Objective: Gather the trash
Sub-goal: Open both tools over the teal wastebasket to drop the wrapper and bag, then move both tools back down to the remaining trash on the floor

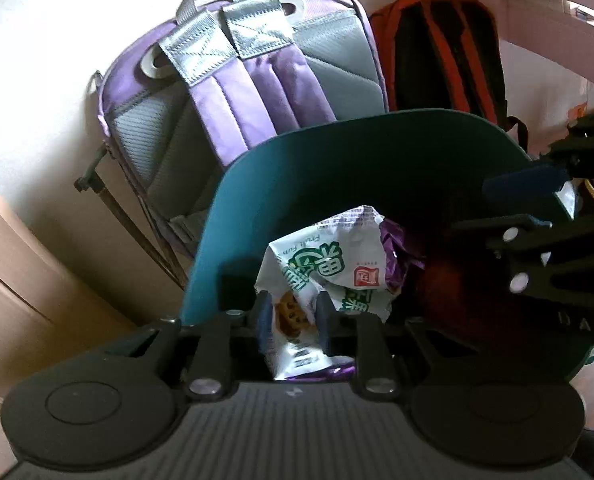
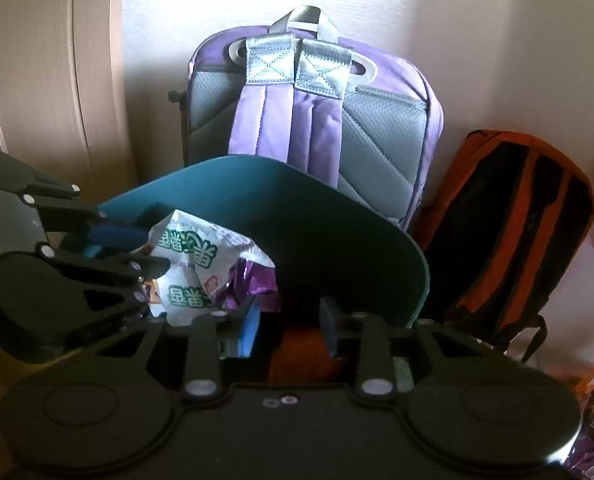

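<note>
Two backpacks (image 2: 317, 120) against pale wall (image 2: 477, 40)

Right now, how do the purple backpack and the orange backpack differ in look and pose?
The purple backpack is lilac with grey mesh padding; the orange backpack is orange with black panels. The purple backpack looks taller and stands directly behind the teal bin; the orange backpack sits lower, to its right. Both lean against the wall, straps facing outward.

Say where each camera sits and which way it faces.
Left wrist: on the left gripper, looking down into the teal bin; a white snack wrapper lies between its fingers; the right gripper enters at right.
Right wrist: on the right gripper, over the same bin; the left gripper enters at left.
Shared: bin, wrapper, purple backpack, orange backpack.
</note>
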A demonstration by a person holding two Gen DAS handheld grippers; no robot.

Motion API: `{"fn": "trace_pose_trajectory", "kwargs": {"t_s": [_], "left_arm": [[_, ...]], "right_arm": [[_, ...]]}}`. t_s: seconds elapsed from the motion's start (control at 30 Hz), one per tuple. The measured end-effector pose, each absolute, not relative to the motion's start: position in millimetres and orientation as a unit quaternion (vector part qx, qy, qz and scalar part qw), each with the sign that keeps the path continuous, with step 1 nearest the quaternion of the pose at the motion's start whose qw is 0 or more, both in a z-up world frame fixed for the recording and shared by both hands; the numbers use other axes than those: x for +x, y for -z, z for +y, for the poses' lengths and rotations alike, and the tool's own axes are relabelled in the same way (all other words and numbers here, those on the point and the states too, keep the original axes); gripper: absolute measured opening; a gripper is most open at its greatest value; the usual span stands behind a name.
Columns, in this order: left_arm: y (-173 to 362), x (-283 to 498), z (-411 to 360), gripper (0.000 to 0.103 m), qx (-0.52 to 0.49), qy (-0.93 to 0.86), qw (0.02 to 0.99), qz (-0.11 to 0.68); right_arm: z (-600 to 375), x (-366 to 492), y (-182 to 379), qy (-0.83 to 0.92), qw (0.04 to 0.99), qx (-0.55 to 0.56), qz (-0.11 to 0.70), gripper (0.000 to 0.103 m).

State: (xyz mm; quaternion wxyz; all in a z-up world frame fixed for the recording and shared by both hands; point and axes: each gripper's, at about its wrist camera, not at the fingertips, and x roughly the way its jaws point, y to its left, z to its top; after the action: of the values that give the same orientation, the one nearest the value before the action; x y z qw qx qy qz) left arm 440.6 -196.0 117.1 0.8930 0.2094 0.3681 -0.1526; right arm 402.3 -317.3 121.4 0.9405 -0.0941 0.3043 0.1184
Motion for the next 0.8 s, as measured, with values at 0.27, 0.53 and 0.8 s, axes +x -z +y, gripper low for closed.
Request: {"fn": "trace_pose_trajectory", "kwargs": {"t_s": [0.27,0.53,0.8], "left_arm": [[-126,428,-196,0.06,0.195,0.159,0.897,0.363],[-156,392,-178,0.06,0.17,0.161,0.907,0.351],[-181,345,-151,0.06,0.146,0.157,0.914,0.344]], "right_arm": [[-319,386,-134,-0.12,0.945,-0.098,0.289,0.051],[-320,348,-147,-0.123,0.948,-0.083,0.281,0.058],[-311,295,-157,-0.136,0.951,-0.075,0.268,0.061]]}}
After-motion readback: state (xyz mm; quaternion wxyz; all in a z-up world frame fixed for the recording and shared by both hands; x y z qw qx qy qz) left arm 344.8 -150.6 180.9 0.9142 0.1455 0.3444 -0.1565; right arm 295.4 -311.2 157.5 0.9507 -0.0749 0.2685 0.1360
